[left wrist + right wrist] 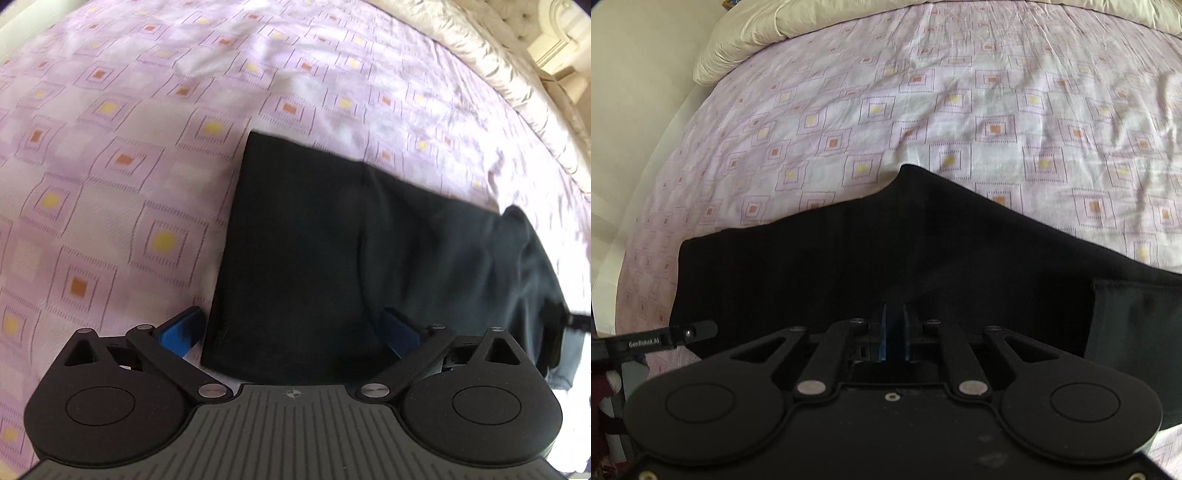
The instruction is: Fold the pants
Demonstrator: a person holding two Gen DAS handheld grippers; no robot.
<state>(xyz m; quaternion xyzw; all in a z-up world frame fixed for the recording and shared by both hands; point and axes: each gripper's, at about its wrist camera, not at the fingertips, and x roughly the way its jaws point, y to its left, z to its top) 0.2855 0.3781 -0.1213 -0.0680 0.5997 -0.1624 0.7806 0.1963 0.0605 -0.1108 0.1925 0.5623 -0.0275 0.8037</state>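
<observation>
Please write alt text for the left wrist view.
Black fabric pants lie partly folded on a lilac bedsheet with square patterns. The open left gripper straddles their near edge, and a cream quilted duvet lies beyond.

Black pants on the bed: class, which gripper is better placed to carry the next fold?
Probably the right gripper: its fingers appear shut on the pants. The left gripper is open, straddling the cloth without gripping.

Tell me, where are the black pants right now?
The black pants lie flat on the pink patterned bedsheet, just ahead of the open left gripper in its view.
</observation>
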